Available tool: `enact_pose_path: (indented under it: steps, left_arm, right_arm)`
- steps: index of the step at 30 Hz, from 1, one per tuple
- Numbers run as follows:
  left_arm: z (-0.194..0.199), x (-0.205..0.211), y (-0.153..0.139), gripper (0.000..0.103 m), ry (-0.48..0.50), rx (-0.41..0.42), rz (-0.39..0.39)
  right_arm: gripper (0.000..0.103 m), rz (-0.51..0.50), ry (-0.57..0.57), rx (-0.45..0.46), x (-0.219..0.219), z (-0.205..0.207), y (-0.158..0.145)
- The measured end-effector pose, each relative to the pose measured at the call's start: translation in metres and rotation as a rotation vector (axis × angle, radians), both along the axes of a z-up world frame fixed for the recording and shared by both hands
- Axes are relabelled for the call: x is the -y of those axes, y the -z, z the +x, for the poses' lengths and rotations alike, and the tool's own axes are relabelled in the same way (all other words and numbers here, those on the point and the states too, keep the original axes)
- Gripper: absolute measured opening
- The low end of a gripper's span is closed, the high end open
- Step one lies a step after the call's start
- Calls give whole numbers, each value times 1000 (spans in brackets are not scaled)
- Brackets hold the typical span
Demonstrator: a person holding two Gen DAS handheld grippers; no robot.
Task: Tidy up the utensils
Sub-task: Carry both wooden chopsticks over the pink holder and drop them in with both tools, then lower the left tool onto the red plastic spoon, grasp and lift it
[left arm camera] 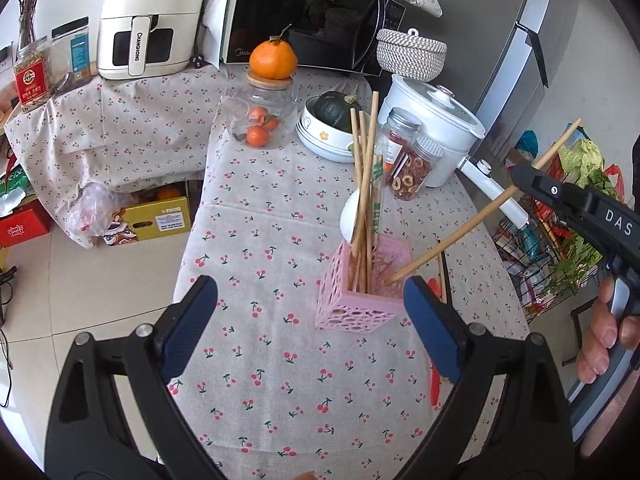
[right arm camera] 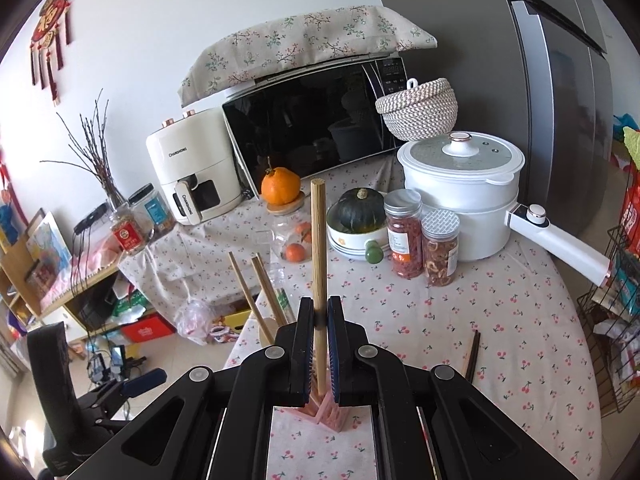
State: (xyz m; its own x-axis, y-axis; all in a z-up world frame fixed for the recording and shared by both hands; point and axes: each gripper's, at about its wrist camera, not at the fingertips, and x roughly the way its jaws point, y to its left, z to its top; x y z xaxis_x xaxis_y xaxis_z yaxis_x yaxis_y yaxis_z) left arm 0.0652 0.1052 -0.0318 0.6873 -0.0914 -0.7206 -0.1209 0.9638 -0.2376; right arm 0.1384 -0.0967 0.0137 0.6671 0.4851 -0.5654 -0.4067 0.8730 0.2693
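Matt woven cloth with printed cherries on the tablecloth [left arm camera: 256,208], pale bare wood on the chopstick [right arm camera: 319,264]. Perforated pink plastic for the holder [left arm camera: 352,300], smooth clear glass on the jar [left arm camera: 262,116], glossy white enamel-like pot [right arm camera: 460,184]

air fryer [left arm camera: 150,20]: CHANGHONG | microwave [left arm camera: 304,16]: Midea | right claw [left arm camera: 516,190]: DAS

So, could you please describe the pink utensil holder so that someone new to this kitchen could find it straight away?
Start at the round table with the cherry-print cloth, in front of the microwave. Near its right side stands a small square basket, the pink utensil holder, with chopsticks sticking up out of it. It is the only pink, perforated container there; the neighbouring jars are clear.
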Motion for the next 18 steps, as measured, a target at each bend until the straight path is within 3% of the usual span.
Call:
enact_pose_path:
  steps: [3,5,7,8,11,15,18]
  left_arm:
    - [1,0,0,94,0,-1,0]
    - [1,1,0,94,2,-3,0]
    - [1,2,-1,94,8,-5,0]
    - [1,4,-1,94,11,-6,1]
    - [0,8,-1,94,21,-8,6]
    - [-2,15,-1,94,43,-14,15]
    - [-3,23,1,94,62,-30,19]
  right_arm:
    - [8,2,-11,-17,-2,4,6]
    - [19,29,-27,-36,0,5,7]
    - [53,67,-25,-41,6,3,3]
    - [58,87,-23,-31,11,1,0]
    - [63,107,-20,-16,24,-4,-9]
    - [76,127,6,-17,46,-7,-15]
    - [79,112,32,-35,63,-9,-13]
